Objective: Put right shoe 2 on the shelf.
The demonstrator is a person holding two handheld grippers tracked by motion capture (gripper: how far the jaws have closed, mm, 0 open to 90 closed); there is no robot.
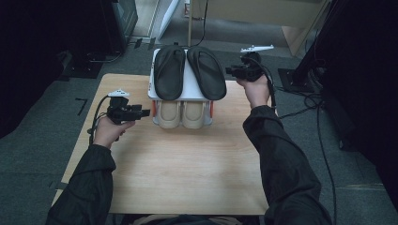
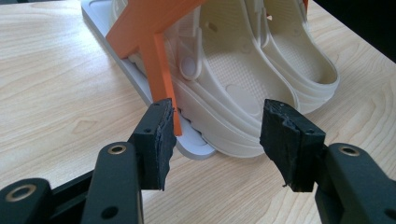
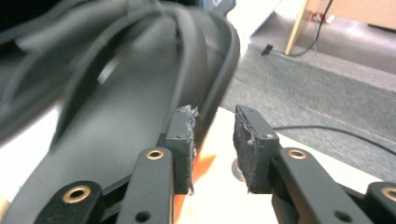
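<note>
We hold the left gripper (image 1: 146, 112) low over the table (image 1: 187, 168), near its left edge and just short of the rack's left side. Its jaws stand spread with nothing between them, one tip just beside the orange upright (image 2: 159, 60) of the rack, and whether it touches we cannot tell. In the left gripper view the cream clogs (image 2: 243, 79) lie straight ahead of those jaws, side by side on the rack's grey bottom plate (image 2: 140, 88), with their heels turned towards us.

The shoe rack (image 1: 187, 89) stands at the far edge of the table, about midway along it. Its lower level carries the cream pair, whose rounded ends show under the white top shelf (image 1: 151, 77).

On that top shelf lie two black sandals (image 1: 170, 70), side by side and touching, their near ends hanging slightly over the shelf's front edge.

Farther off, at the far right corner of the table, we hold the right gripper (image 1: 229, 71) level, pointing at the outer side of the right-hand black sandal (image 1: 206, 70). Its jaws are part open; the rim of that sandal (image 3: 219, 70) lies just past the left jaw's tip, and nothing is pinched between the pads (image 3: 184, 135). The right gripper view is blurred.
</note>
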